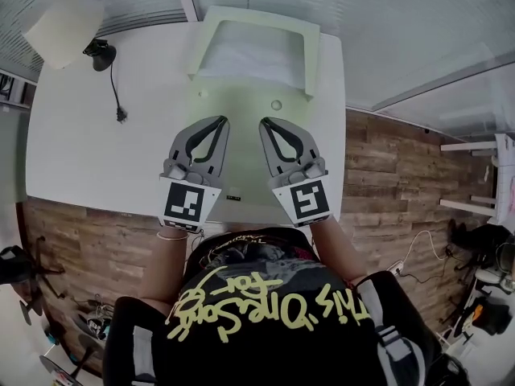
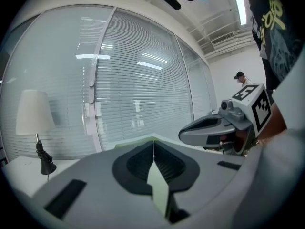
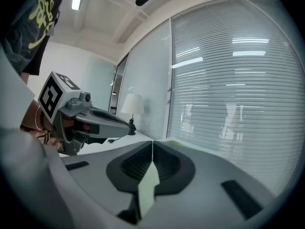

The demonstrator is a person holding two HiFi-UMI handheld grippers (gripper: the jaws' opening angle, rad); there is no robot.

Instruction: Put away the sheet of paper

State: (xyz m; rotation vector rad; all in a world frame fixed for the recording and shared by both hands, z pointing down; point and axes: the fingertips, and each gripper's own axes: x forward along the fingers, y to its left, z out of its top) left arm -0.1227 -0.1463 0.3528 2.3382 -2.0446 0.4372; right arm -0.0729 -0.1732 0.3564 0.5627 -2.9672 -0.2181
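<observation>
Here, in the head view, the left claw [image 1: 219, 122] and the right claw [image 1: 267, 123] sit side by side, tips together, over the pale green sheet of paper [image 1: 241, 95]. The sheet spreads along the white desk [image 1: 80, 143]. Its far end seems to curl upward, though that is hard to judge. A lamp [image 1: 63, 24] stands at the desk's far left corner, and wood flooring [image 1: 386, 175] surrounds the desk.

In the left gripper view, the jaws are clenched on the sheet, seen edge-on.

In the right gripper view, the grip on the sheet is the same, with window blinds [image 3: 238, 80] behind.
</observation>
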